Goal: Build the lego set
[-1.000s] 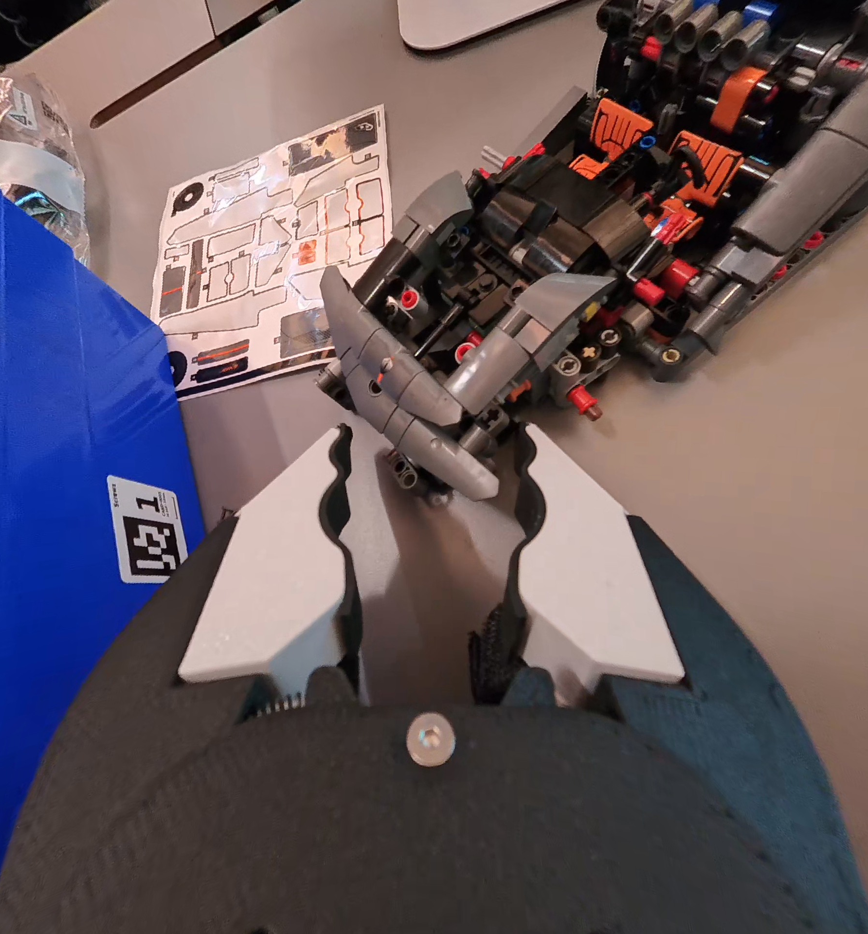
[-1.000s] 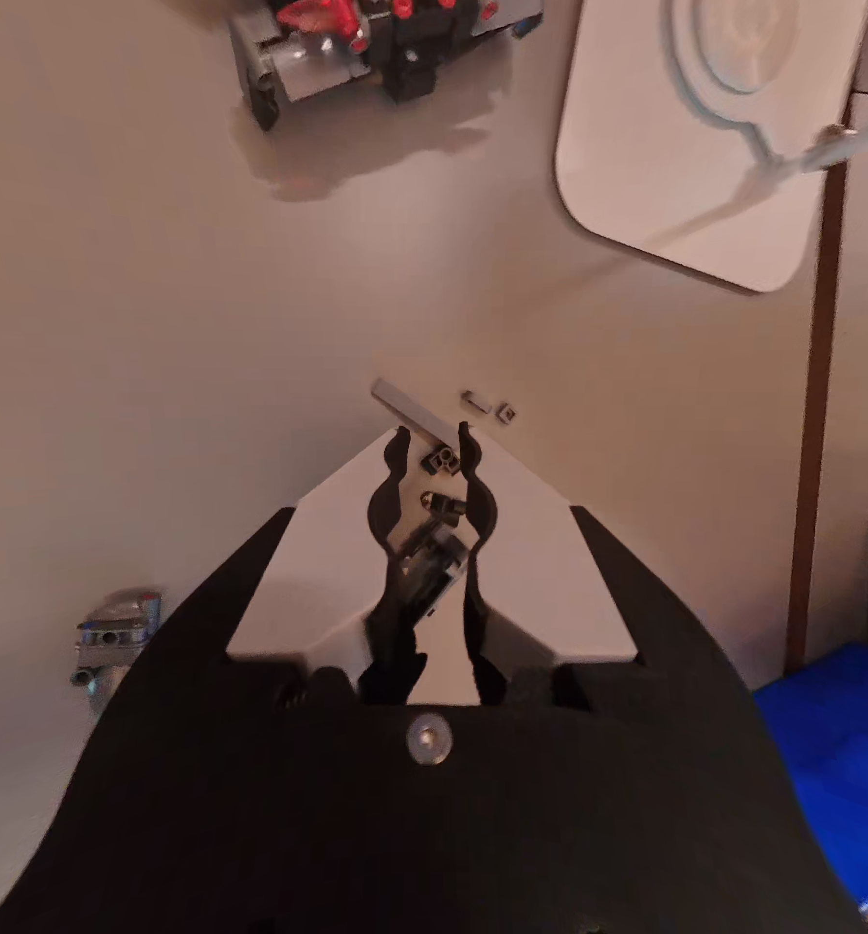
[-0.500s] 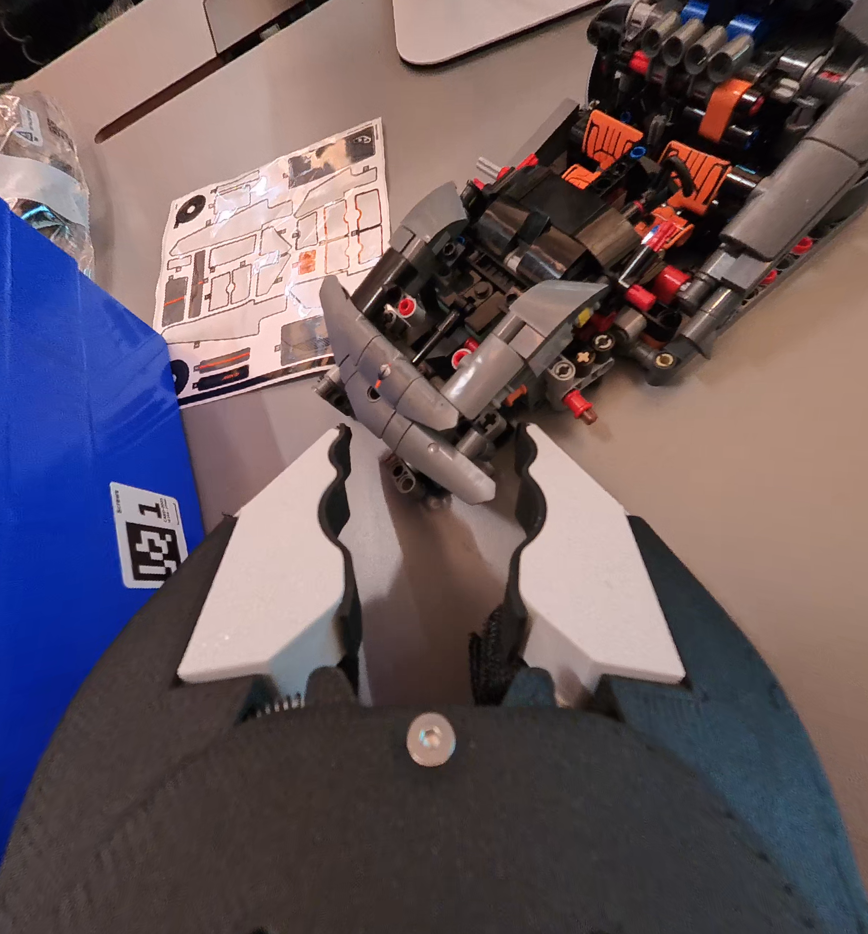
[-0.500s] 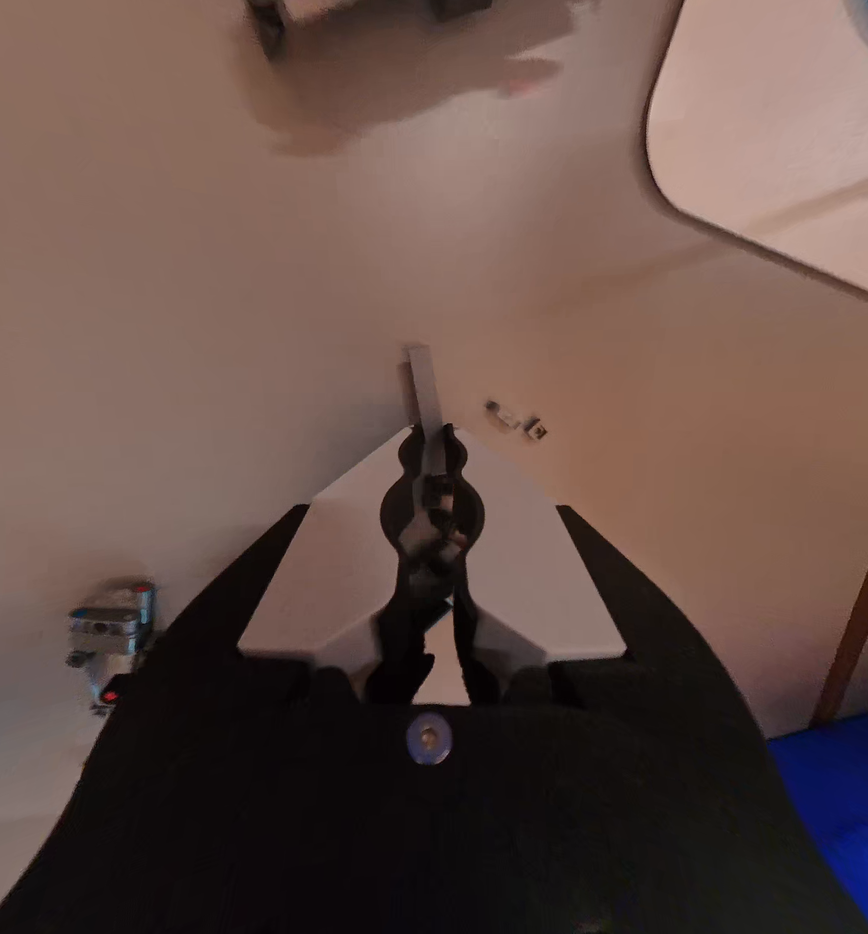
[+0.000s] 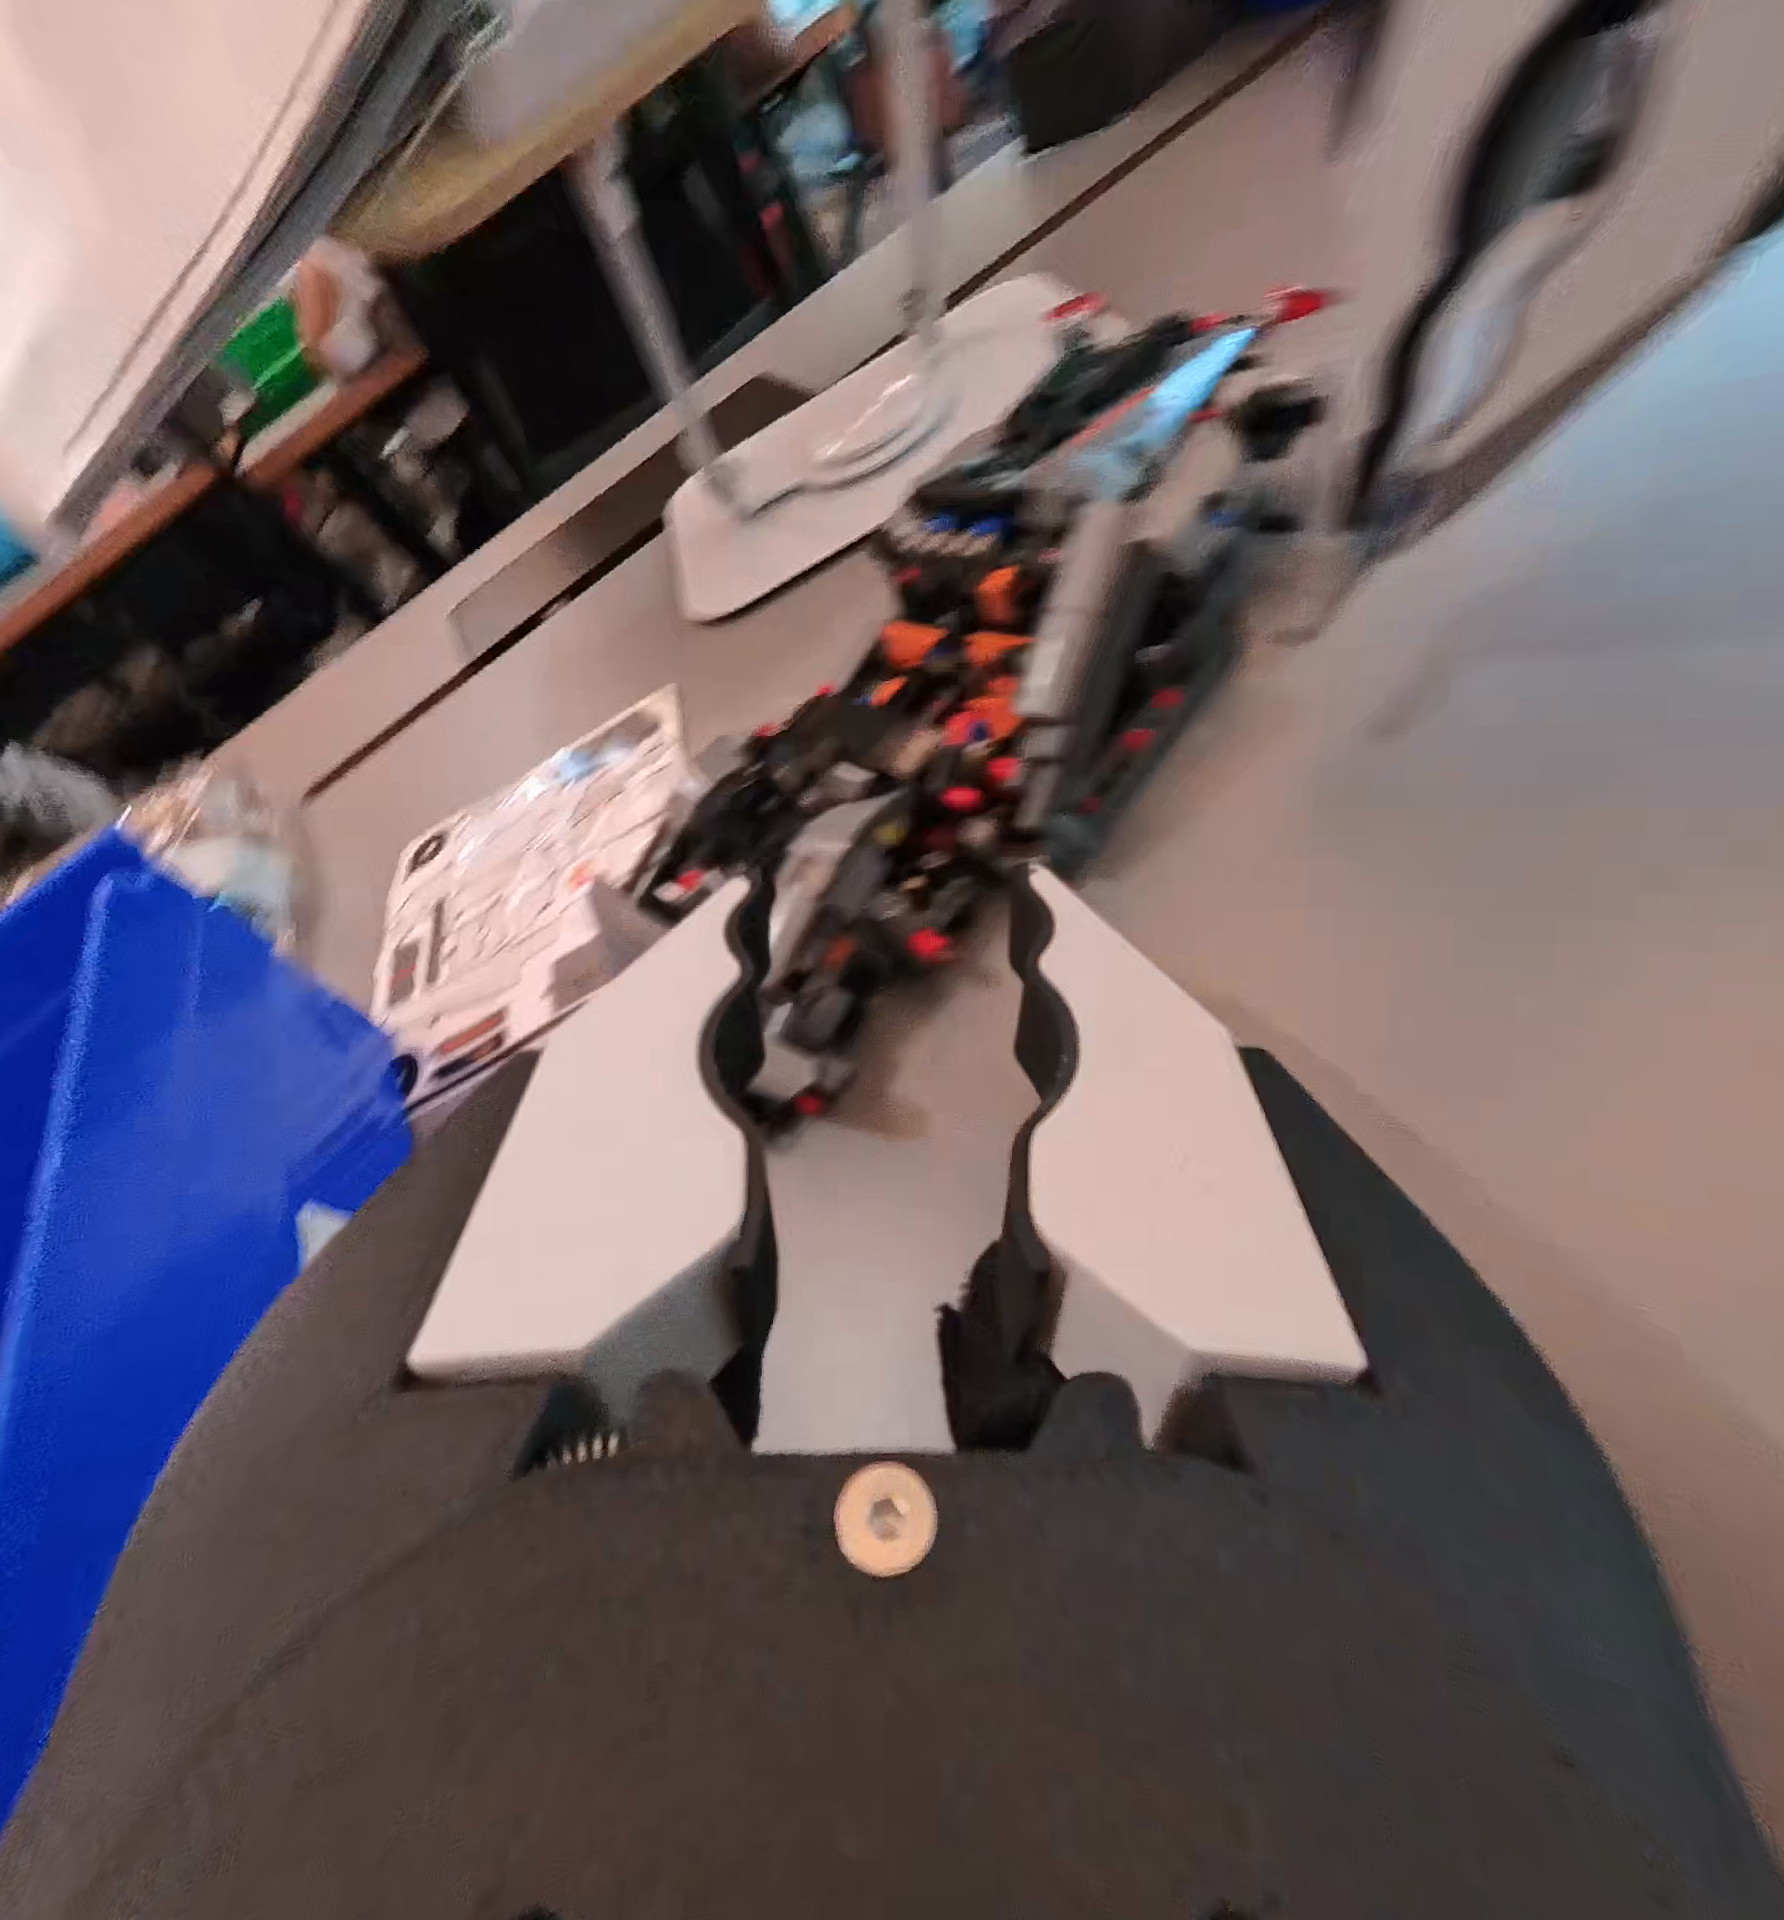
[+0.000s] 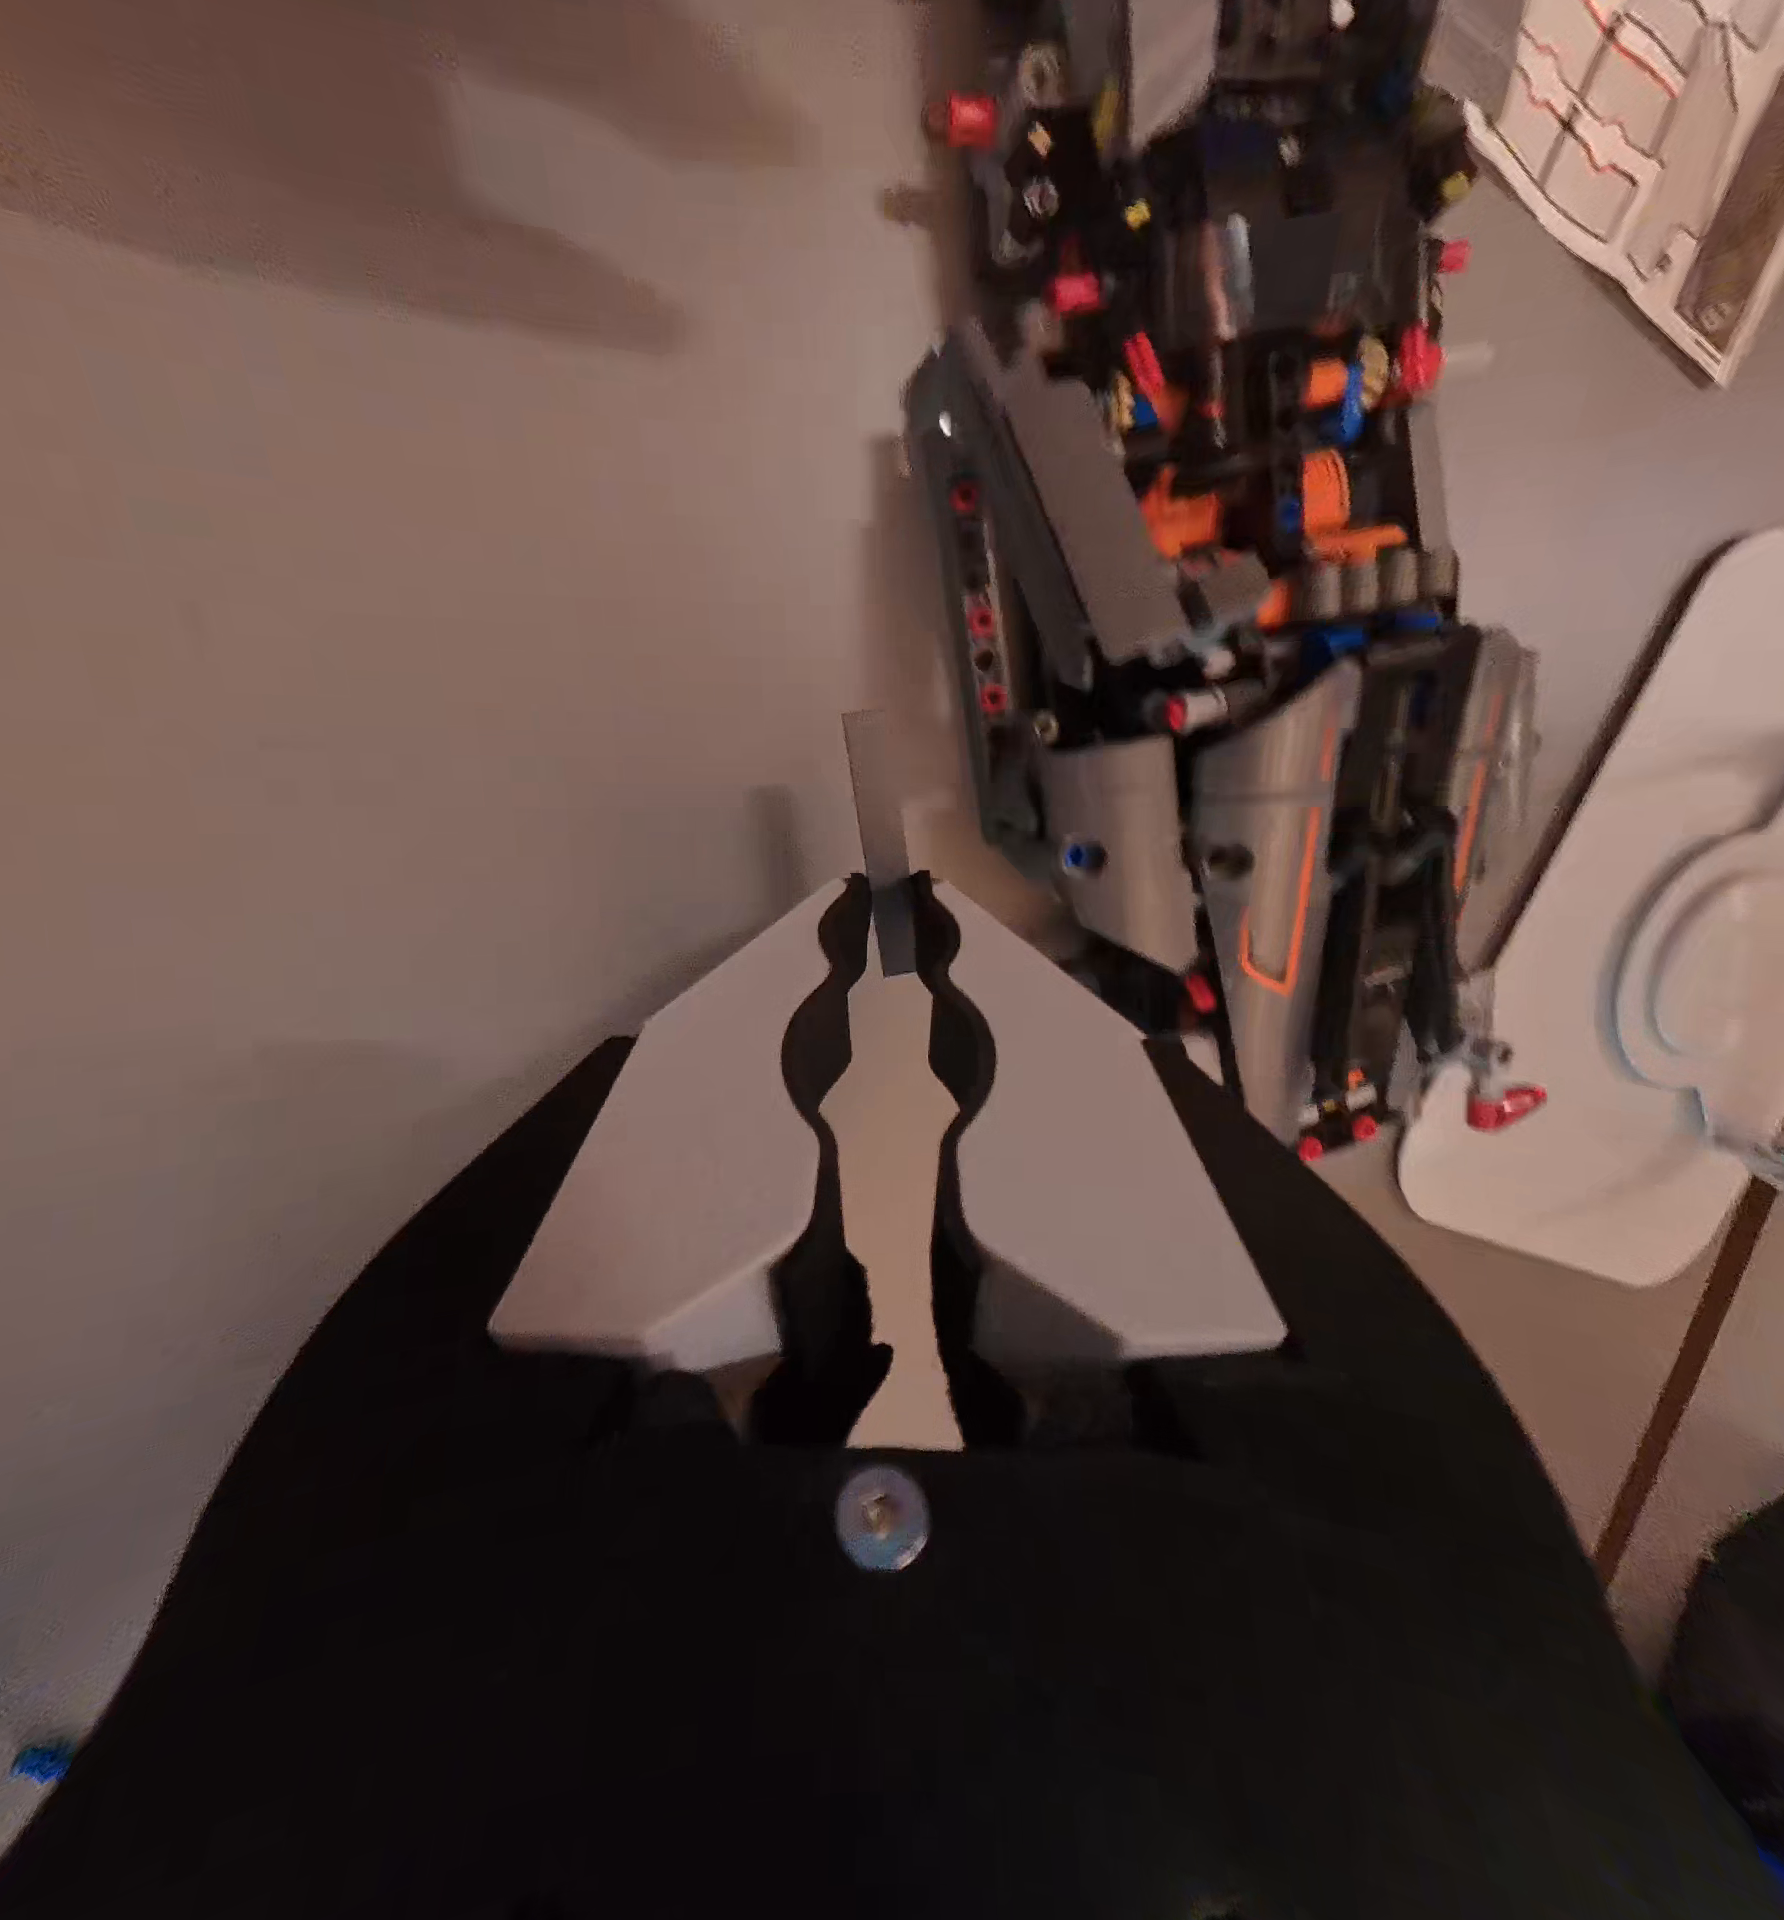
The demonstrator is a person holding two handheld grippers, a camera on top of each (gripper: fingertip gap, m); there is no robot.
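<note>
The lego car model, dark grey and black with orange and red parts, lies on the grey table. The left wrist view is blurred. My left gripper is open, and the car's front end shows between its fingers without being clamped. My right gripper is shut on a thin flat grey piece that sticks out past the fingertips. It holds the piece above the table, just left of the car's grey rear panels.
A sticker sheet lies left of the car and also shows in the right wrist view. A blue bin stands at the left. A white stand base sits beside the car's rear. A black round object sits at the lower right.
My right gripper closed on the flat grey piece, lifted it and carried it over beside the car. My left gripper tilted up and shifted, still open at the car's front.
</note>
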